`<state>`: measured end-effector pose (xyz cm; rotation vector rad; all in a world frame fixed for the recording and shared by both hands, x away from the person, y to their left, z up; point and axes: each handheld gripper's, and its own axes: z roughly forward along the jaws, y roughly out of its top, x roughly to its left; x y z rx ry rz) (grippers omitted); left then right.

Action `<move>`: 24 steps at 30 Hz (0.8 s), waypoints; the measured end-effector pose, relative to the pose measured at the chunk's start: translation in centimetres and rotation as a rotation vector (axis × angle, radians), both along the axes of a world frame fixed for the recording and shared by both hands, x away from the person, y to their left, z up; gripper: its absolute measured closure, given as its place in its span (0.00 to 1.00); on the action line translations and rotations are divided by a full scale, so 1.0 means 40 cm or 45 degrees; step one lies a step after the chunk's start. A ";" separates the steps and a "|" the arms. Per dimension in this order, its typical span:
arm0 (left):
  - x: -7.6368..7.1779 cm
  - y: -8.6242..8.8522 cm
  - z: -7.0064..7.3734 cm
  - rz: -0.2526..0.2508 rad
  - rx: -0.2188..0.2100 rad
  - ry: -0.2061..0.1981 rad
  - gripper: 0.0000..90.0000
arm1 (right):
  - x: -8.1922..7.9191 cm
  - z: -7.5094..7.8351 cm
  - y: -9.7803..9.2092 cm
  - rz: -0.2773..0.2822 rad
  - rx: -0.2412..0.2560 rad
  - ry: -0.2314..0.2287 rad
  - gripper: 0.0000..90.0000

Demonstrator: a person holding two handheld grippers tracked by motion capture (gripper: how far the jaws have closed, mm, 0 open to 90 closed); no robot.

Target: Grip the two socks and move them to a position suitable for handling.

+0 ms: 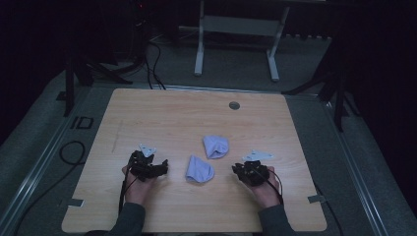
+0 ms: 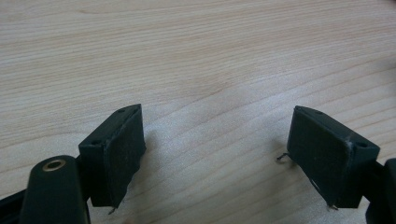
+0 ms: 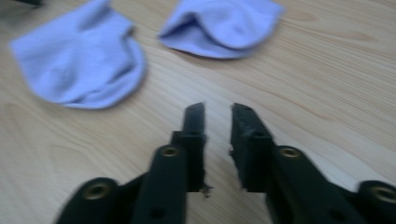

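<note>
Evidently nothing is yet in hand: two small lilac fabric socks [image 1: 215, 146] [image 1: 199, 169] lie loose mid-table on the light wooden table [image 1: 167, 113], between the left tongs [image 1: 158, 166], gaping wide and empty, and the right tongs [image 1: 240, 168], narrowed and empty.

Both forearms reach in over the table's near edge. The left gripper [image 1: 156, 165] sits low with jaws spread wide; the right gripper [image 1: 239, 168] looks nearly closed, a narrow gap left, nothing between them.
</note>
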<state>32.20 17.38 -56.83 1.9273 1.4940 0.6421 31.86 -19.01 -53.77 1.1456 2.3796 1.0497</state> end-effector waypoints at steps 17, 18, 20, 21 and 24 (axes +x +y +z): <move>0.000 -0.001 0.000 0.005 0.000 -0.001 0.21 | 0.003 -0.021 0.157 0.157 -0.026 0.001 1.00; 0.000 -0.002 0.000 0.006 -0.001 -0.001 0.21 | 0.003 -0.022 0.160 0.163 -0.020 0.000 1.00; 0.000 -0.002 -0.001 0.009 -0.003 -0.004 0.21 | 0.002 -0.025 0.166 0.167 -0.026 0.006 1.00; 0.000 -0.002 -0.001 0.010 -0.002 -0.003 0.21 | 0.003 -0.028 0.169 0.167 -0.024 0.011 1.00; 0.000 -0.003 -0.001 0.012 -0.002 -0.004 0.21 | 0.005 -0.035 0.173 0.170 -0.029 0.017 1.00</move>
